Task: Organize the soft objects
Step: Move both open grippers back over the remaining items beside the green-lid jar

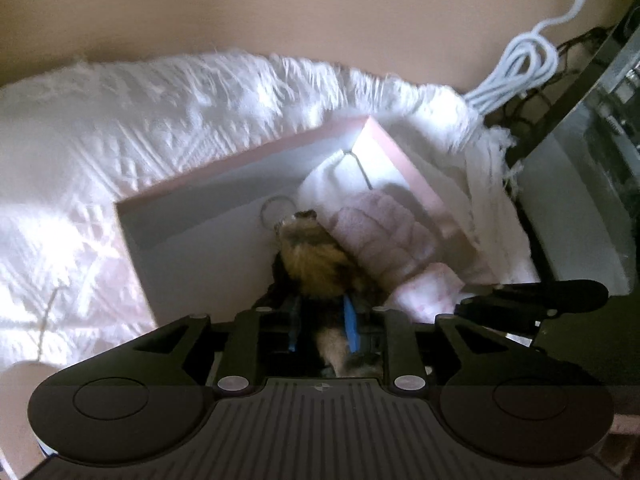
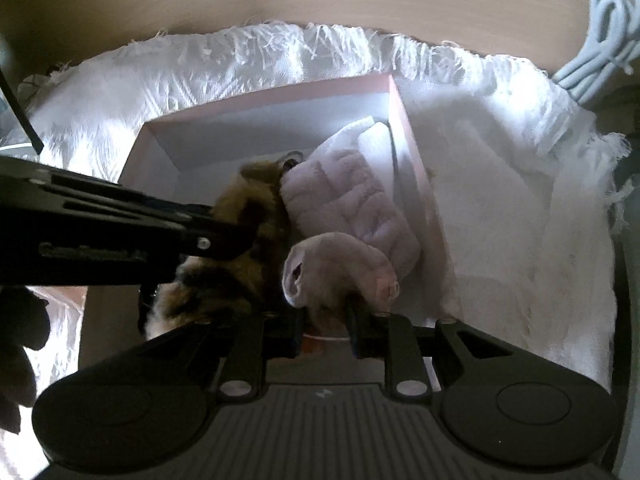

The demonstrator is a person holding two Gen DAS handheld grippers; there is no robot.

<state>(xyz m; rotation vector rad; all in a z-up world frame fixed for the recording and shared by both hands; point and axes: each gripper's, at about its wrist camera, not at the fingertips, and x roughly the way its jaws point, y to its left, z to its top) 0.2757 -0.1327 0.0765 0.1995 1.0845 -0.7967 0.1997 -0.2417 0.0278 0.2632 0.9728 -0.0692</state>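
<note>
A fringed white cloth fills mid-frame, bearing a pink box. Inside lie a pink quilted pouch and a brown furry keychain toy, centre frame, clenched by the left gripper. The right gripper, lower centre, grasps a pale sock.

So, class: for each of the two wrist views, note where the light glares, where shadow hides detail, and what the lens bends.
Left wrist view: glare bleaches the white cloth at left, and the table edge curves. Right wrist view: the fringed cloth glares, and the left tongs crossing the furry toy are nearly black silhouette.
</note>
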